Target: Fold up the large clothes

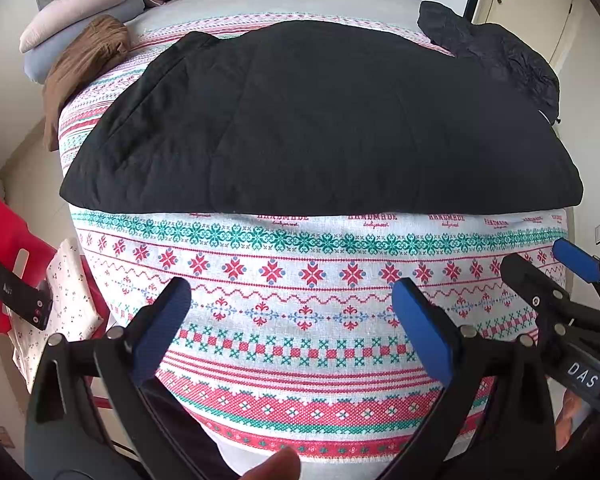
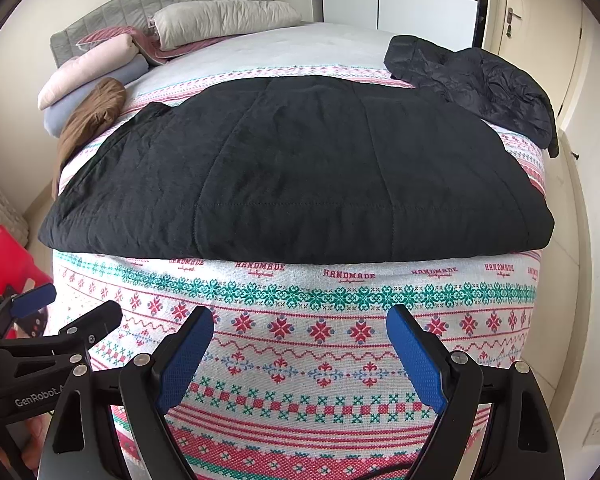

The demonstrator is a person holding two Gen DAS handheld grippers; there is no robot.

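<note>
A large black quilted garment [image 1: 320, 120] lies folded flat across the bed, on a patterned cloth [image 1: 300, 300]; it also shows in the right wrist view [image 2: 300, 176]. My left gripper [image 1: 292, 292] is open and empty, held above the patterned cloth short of the garment's near edge. My right gripper [image 2: 300, 320] is open and empty, beside the left one. The right gripper also shows at the right in the left wrist view [image 1: 548, 256]. The left gripper also shows at the left in the right wrist view [image 2: 72, 304].
A crumpled black puffer jacket [image 2: 484, 88] lies at the bed's far right corner. A brown garment [image 2: 88, 120] hangs over the left edge. Pillows and folded bedding [image 2: 220, 20] sit by the headboard. A red chair [image 1: 4, 248] with a white cloth [image 1: 68, 300] stands at the left.
</note>
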